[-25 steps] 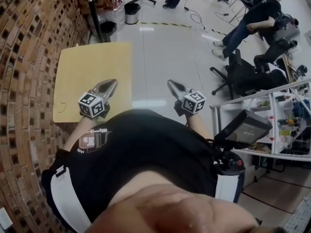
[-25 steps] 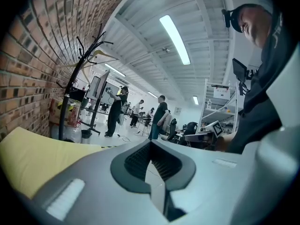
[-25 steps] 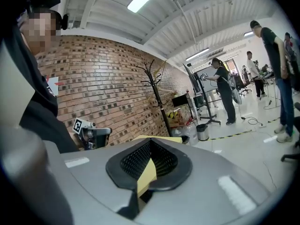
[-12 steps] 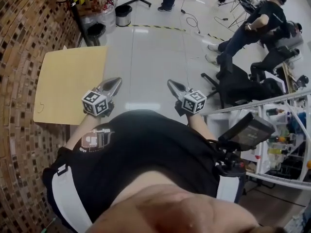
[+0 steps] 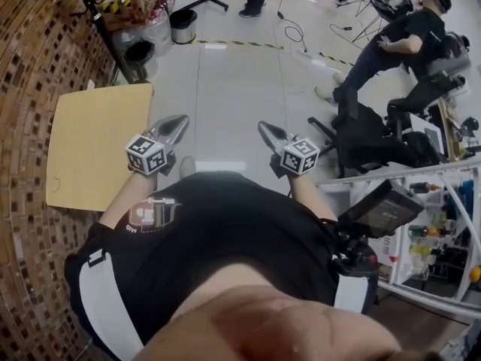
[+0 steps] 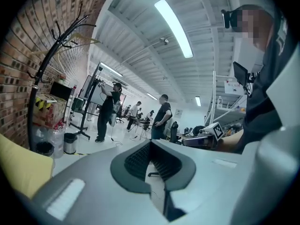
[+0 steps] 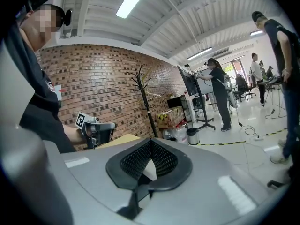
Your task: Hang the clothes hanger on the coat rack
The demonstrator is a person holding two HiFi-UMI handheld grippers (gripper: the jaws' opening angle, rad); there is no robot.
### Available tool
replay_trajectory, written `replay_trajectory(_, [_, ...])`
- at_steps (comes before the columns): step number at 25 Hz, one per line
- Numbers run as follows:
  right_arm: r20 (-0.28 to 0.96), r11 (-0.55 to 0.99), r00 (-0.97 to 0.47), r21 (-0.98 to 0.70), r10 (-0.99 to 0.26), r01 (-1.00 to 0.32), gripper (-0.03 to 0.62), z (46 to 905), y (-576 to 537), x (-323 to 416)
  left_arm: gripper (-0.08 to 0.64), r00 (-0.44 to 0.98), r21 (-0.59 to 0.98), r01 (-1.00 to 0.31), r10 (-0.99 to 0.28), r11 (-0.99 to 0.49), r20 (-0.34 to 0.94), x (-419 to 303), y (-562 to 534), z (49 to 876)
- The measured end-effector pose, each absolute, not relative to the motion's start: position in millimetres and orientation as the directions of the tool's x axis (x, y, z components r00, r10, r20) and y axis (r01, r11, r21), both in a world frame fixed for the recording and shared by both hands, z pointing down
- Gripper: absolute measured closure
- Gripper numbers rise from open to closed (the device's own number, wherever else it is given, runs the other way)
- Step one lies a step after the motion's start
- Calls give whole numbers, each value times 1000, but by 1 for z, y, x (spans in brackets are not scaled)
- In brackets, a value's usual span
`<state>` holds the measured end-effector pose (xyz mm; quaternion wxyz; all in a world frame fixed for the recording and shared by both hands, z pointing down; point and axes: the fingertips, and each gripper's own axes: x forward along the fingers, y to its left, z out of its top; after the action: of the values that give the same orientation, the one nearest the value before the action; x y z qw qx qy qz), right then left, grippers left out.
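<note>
- Head view, nearest first: the left gripper [image 5: 179, 120] and the right gripper [image 5: 265, 129] are held out level in front of the person's chest, well apart from each other.
- Each gripper view shows its own jaws pressed together with nothing between them, so neither carries the clothes hanger.
- The yellow desk [image 5: 98, 145] stands against the brick wall, just left of the left gripper. If that hand swings wide, it could clip the desk's near corner.
- A black office chair [image 5: 361, 130] stands to the right. The bare floor between it and the desk looks like the only free lane.
- Further off, bins [image 5: 140, 53] and boxes crowd the foot of the coat rack [image 6: 43, 74]. Stepping in close there risks kicking them or nudging the pole.
- High on the rack, the left gripper view shows a pale shape that looks like the clothes hanger [image 6: 83, 41] already hooked over an arm, though it is too small to be sure.
- If so, closed jaws poking at it could knock it off.
- Other people stand well beyond.
</note>
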<state>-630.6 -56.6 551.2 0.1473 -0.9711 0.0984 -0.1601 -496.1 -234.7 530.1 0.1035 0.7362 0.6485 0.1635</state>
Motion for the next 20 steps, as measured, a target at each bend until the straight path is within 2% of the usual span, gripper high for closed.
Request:
replay_trajectory(6, [291, -959, 936, -257, -198, -123, 578, 539, -10, -544, 560, 74, 362, 927, 995, -92, 63, -409, -189, 532])
replay_trajectory(13, [262, -960, 952, -267, -159, -87, 578, 524, 36, -425, 560, 26, 351, 935, 996, -53, 83, -302, -160, 531])
replay_trajectory(20, [277, -961, 945, -259, -173, -100, 578, 537, 90, -345, 560, 74, 383, 916, 990, -114, 118, -233, -128, 553])
